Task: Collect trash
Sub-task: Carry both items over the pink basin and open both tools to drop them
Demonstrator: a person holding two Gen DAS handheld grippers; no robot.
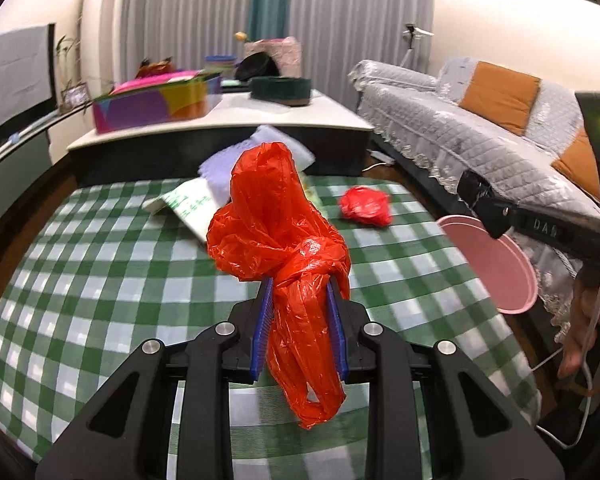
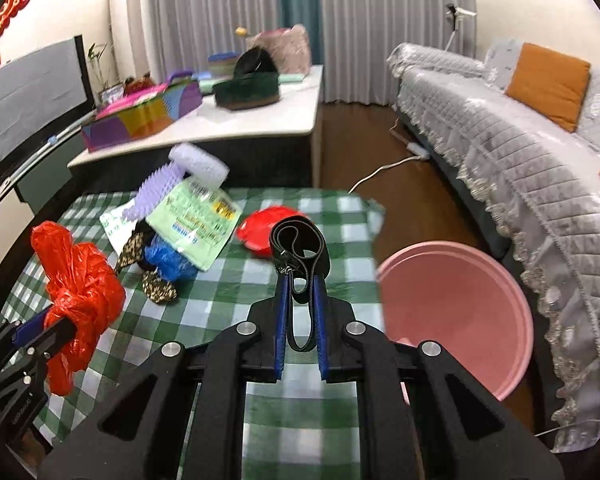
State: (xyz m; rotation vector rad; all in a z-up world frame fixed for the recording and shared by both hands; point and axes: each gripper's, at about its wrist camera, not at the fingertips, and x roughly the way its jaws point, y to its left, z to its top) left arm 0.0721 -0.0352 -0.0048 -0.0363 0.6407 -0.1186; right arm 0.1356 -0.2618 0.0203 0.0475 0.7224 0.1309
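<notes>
My left gripper (image 1: 300,286) is shut on a knotted red plastic bag (image 1: 276,224) and holds it above the green checked table (image 1: 100,280). The same bag (image 2: 76,280) shows at the left of the right wrist view. My right gripper (image 2: 302,280) is shut on a black looped strap (image 2: 298,240), held above the table (image 2: 220,296). A pink bin (image 2: 456,320) stands on the floor right of the table; it also shows in the left wrist view (image 1: 496,264). A crumpled red wrapper (image 1: 366,205) lies on the table's far side, also seen in the right wrist view (image 2: 260,228).
A pile lies at the table's far left: green printed packet (image 2: 196,220), lilac brush (image 2: 152,196), blue bag (image 2: 166,260), leopard-print cloth (image 2: 156,288). A white coffee table (image 2: 260,120) with boxes stands behind. A grey covered sofa (image 2: 520,152) runs along the right.
</notes>
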